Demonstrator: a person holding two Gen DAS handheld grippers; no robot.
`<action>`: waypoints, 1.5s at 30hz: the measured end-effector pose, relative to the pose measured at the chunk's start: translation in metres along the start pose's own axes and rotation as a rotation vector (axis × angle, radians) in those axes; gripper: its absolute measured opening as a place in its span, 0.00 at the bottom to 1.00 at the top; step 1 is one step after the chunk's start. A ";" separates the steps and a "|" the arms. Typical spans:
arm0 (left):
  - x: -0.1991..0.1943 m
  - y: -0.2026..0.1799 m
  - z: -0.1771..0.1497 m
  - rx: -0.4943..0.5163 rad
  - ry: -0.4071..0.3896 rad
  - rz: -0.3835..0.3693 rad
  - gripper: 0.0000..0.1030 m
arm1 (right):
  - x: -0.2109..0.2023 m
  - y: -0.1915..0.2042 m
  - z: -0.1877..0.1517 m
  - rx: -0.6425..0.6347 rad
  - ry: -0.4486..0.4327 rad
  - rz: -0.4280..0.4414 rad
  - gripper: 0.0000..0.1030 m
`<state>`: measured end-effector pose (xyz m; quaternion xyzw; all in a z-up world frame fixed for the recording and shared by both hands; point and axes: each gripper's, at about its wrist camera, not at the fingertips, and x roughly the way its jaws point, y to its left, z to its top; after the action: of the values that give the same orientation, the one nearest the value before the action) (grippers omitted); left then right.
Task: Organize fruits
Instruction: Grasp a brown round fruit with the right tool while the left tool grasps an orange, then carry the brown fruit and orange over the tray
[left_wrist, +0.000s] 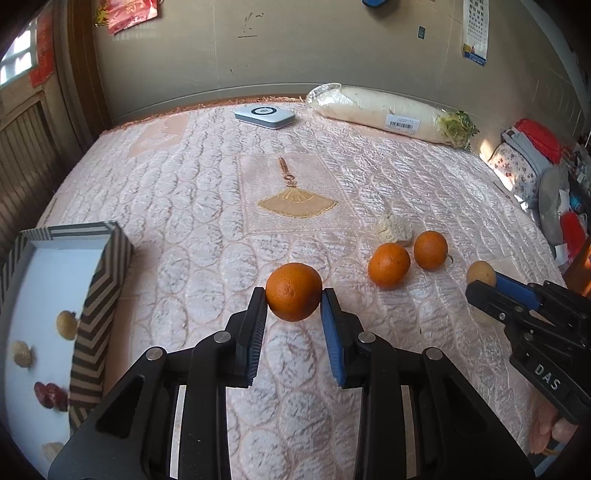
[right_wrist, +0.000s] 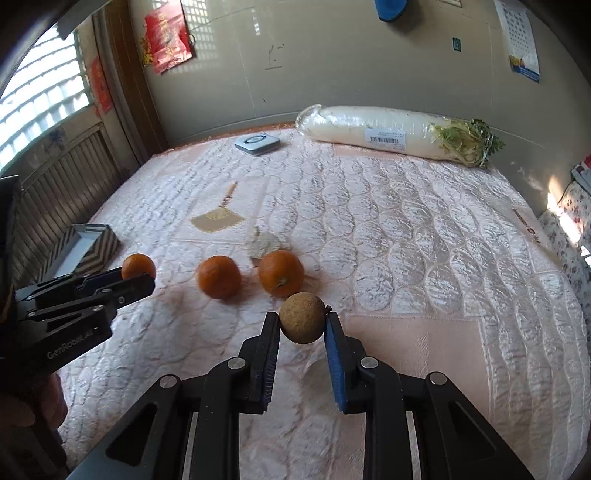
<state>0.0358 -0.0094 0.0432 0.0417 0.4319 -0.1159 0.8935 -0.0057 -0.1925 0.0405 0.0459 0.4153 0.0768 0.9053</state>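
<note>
Clearly the bed (left_wrist: 207, 192) gives wide open room, its quilted cover bare through the middle, with a wrapped radish (left_wrist: 388, 110) and a flat device (left_wrist: 265, 115) far off by the wall. At the left sits the striped box (left_wrist: 99, 295), tall-walled, already holding a few small fruits; a low carry could knock its rim. Two loose oranges (left_wrist: 388, 264) lie near a pale lump (left_wrist: 393, 227) and could roll if brushed. The left gripper (left_wrist: 294, 299) is clamped on an orange (left_wrist: 293, 295), pinched only at its sides, so it may slip. The right gripper (right_wrist: 302, 324) is clamped on a small brown fruit (right_wrist: 302, 322), round and easily squeezed out.
</note>
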 end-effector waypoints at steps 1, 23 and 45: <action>-0.004 0.001 -0.003 -0.004 -0.002 0.005 0.28 | -0.005 0.005 -0.002 -0.008 -0.008 0.001 0.23; -0.074 0.070 -0.042 -0.103 -0.090 0.166 0.28 | -0.031 0.125 -0.017 -0.174 -0.060 0.151 0.23; -0.106 0.147 -0.066 -0.219 -0.128 0.298 0.28 | -0.015 0.210 -0.013 -0.313 -0.033 0.251 0.23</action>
<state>-0.0421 0.1631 0.0810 0.0001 0.3735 0.0629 0.9255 -0.0463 0.0114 0.0738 -0.0429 0.3746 0.2517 0.8913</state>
